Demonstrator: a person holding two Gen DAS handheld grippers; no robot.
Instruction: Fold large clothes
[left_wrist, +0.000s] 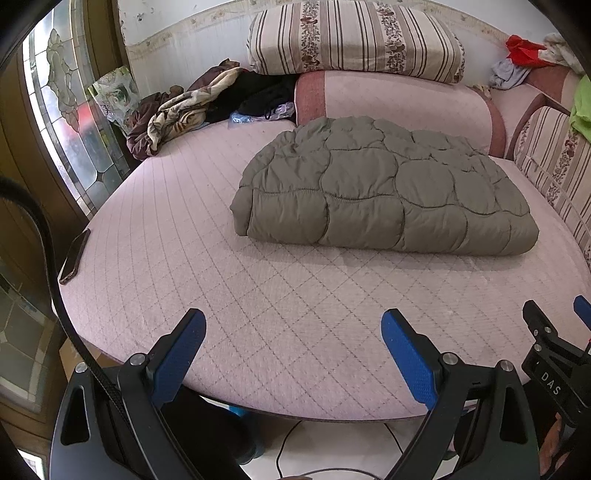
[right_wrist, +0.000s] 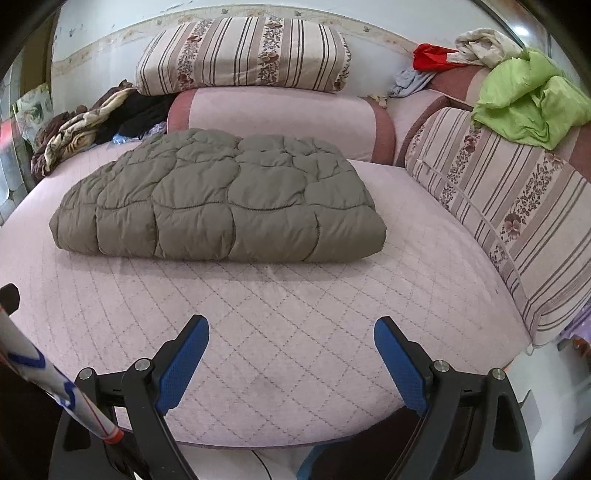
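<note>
A grey-olive quilted puffer garment (left_wrist: 384, 188) lies folded into a thick rectangular bundle on the pink quilted bed (left_wrist: 258, 314); it also shows in the right wrist view (right_wrist: 218, 206). My left gripper (left_wrist: 293, 325) is open and empty, held over the bed's near edge, well short of the bundle. My right gripper (right_wrist: 291, 332) is open and empty too, also at the near edge and apart from the garment. Part of the right gripper (left_wrist: 554, 343) shows at the right edge of the left wrist view.
A striped floral pillow (left_wrist: 354, 37) sits on a pink bolster (left_wrist: 399, 103) at the back. Crumpled clothes (left_wrist: 177, 107) lie at the back left. A green garment (right_wrist: 532, 99) rests on the striped cushion (right_wrist: 517, 210) at right. A phone (left_wrist: 74, 254) lies at the bed's left edge.
</note>
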